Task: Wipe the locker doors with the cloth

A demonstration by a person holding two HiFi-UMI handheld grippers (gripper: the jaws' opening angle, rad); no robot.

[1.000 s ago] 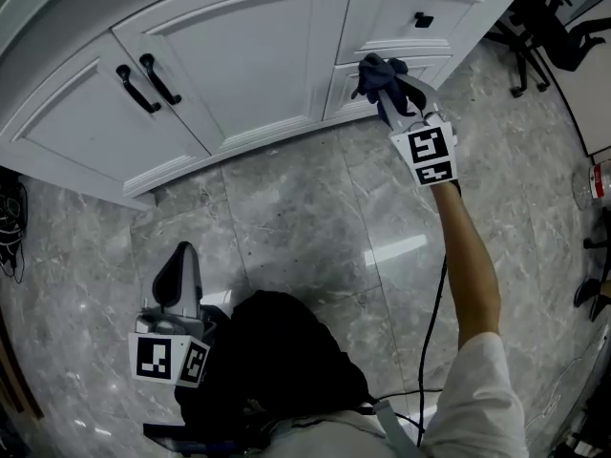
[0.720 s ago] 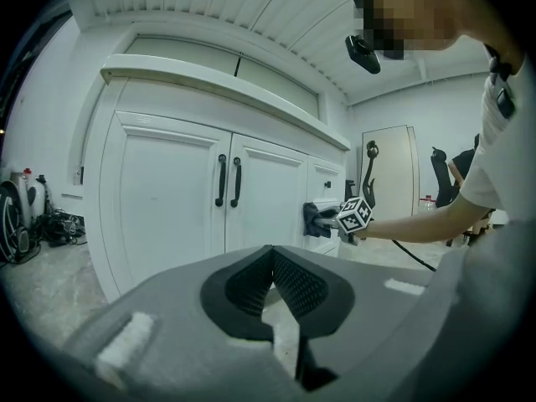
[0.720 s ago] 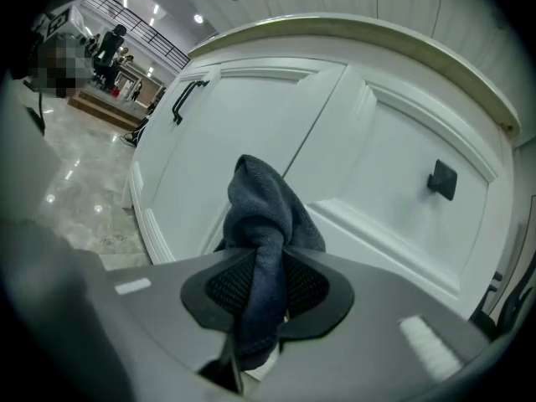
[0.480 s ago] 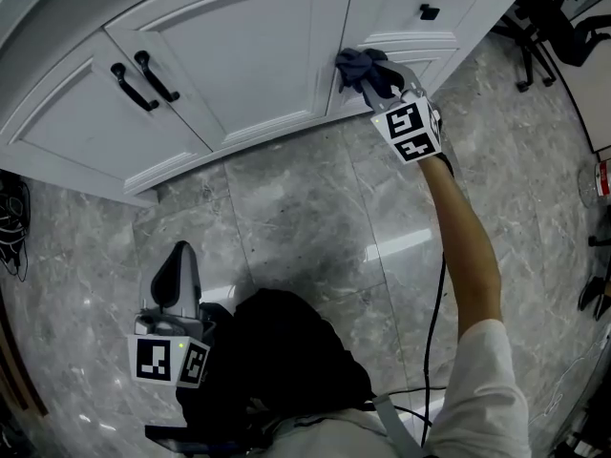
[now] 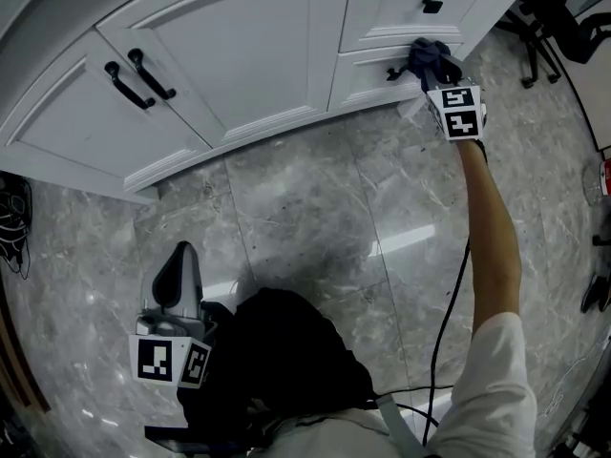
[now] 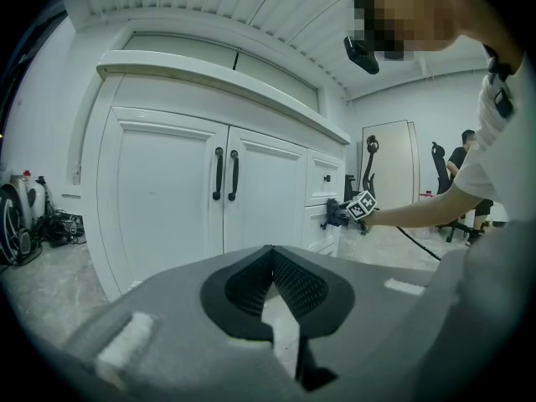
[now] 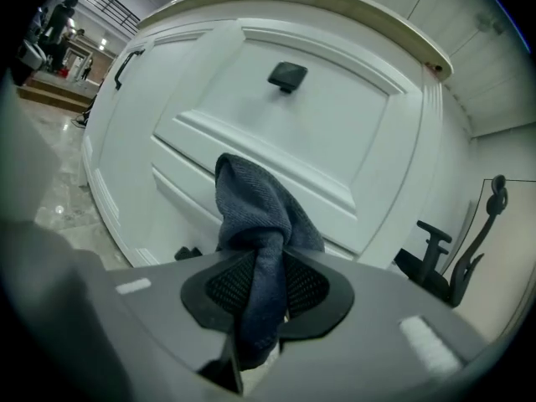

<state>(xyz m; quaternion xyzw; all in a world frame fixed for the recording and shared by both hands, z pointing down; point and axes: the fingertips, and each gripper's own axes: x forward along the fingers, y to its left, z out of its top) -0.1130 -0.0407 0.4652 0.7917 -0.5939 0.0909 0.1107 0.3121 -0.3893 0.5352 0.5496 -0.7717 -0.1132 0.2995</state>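
In the head view I can't make out the jaws of the right gripper (image 5: 431, 72) — the bunched cloth (image 5: 430, 55) and the marker cube sit over them. I can't tell whether the cloth actually touches the lower drawer front (image 5: 366, 71); in the right gripper view its own folds hide the contact. The drawer's dark knob (image 5: 391, 72) is half covered by the cloth. In the left gripper view the cloth is too small to read. An office chair (image 5: 561, 25) is cut off at the head view's top right corner.
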